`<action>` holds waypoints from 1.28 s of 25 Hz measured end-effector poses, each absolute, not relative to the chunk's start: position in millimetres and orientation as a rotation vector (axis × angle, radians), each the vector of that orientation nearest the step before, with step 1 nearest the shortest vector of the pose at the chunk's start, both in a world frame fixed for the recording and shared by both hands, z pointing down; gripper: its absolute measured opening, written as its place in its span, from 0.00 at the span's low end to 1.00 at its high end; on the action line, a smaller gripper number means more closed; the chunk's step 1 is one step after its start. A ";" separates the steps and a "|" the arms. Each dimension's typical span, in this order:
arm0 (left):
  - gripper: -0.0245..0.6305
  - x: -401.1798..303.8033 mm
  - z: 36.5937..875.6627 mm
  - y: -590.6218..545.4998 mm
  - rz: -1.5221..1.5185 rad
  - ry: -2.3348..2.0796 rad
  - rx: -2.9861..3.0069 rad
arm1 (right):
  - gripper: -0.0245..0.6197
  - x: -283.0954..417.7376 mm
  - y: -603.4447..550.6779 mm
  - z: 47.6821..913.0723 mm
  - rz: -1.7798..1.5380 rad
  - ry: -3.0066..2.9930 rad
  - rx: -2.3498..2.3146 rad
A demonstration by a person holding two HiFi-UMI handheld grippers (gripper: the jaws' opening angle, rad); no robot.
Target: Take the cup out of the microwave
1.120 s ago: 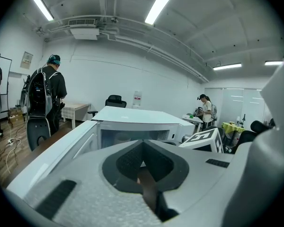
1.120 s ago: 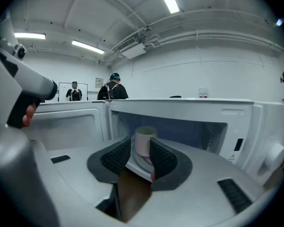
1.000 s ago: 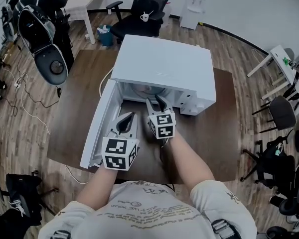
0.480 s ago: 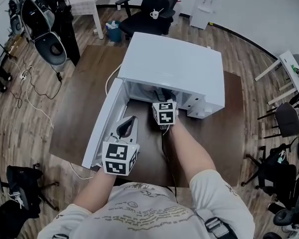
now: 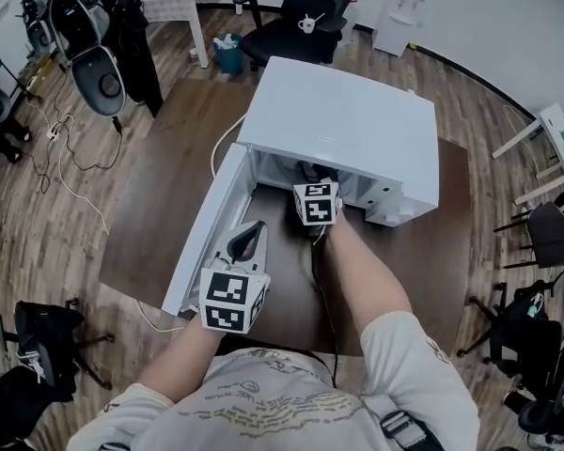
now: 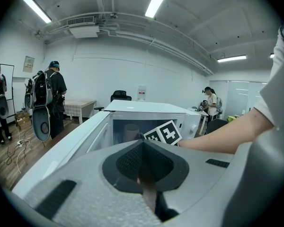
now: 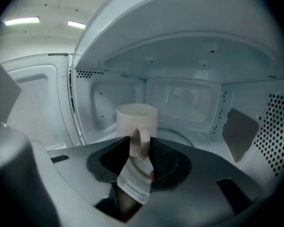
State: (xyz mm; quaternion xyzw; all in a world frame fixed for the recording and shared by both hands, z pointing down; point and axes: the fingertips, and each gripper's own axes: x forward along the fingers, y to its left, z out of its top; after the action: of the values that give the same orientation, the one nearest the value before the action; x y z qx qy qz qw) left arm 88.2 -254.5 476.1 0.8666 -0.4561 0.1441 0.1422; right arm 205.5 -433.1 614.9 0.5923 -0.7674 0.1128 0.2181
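Forearms reach out from the person over the dark table [image 5: 160, 205]. Nearest, the left gripper [image 5: 252, 231] hovers low beside the swung-open door [image 5: 207, 238] of the white microwave [image 5: 348, 125]. Its jaws are pressed together with nothing between them, and it sits much where it was a second ago. The change is on the other side. A second ago the right gripper [image 7: 140, 145] stood just outside the opening. It has since pushed forward, so in the head view only its marker cube [image 5: 317, 202] shows at the mouth of the cavity, with the jaws under the roof.

Inside, the right gripper view shows the pale cup [image 7: 136, 119] standing upright on the cavity floor, left of centre. Its handle [image 7: 141, 144] is turned straight toward the gripper and lies between the two jaws, whose dark pads close against it on either side. The cup's body stands just beyond the jaw tips. Behind the cup are the perforated side walls and the rear wall of the cavity.
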 end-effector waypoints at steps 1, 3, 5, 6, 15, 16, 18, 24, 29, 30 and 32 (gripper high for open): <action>0.05 87.1 476.9 -254.8 0.415 -1.316 2.496 | 0.25 202.8 -434.1 614.2 0.306 -2.129 1.636; 0.05 85.3 478.6 -255.5 0.416 -1.318 2.491 | 0.22 195.3 -435.0 612.7 0.292 -2.142 1.622; 0.05 84.6 479.9 -255.4 0.416 -1.316 2.490 | 0.19 187.5 -434.7 612.2 0.287 -2.152 1.608; 0.05 84.7 480.0 -255.0 0.414 -1.313 2.493 | 0.18 183.9 -434.6 611.8 0.285 -2.156 1.602; 0.05 83.8 478.2 -256.2 0.403 -1.314 2.501 | 0.16 162.5 -440.5 615.5 0.315 -2.199 1.560; 0.05 83.4 479.0 -256.7 0.407 -1.317 2.499 | 0.16 161.1 -441.6 615.6 0.318 -2.201 1.560; 0.05 81.7 480.2 -257.9 0.411 -1.323 2.492 | 0.15 157.2 -442.9 616.3 0.323 -2.201 1.555; 0.05 80.4 479.2 -260.2 0.411 -1.328 2.488 | 0.12 149.8 -446.3 616.5 0.331 -2.203 1.558; 0.05 79.7 478.2 -257.0 0.403 -1.324 2.494 | 0.11 141.2 -441.6 604.0 0.320 -2.242 1.560; 0.05 80.3 477.8 -256.0 0.401 -1.321 2.497 | 0.11 139.9 -439.4 602.1 0.320 -2.249 1.562; 0.05 82.1 476.7 -254.8 0.396 -1.316 2.503 | 0.10 139.0 -435.3 598.3 0.316 -2.258 1.569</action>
State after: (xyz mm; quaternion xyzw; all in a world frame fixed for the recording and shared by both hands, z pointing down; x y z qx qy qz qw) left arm 82.1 -254.8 476.7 0.8677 -0.4560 0.1373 0.1425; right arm 139.0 -435.3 598.3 0.5572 -0.8015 0.1122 0.1859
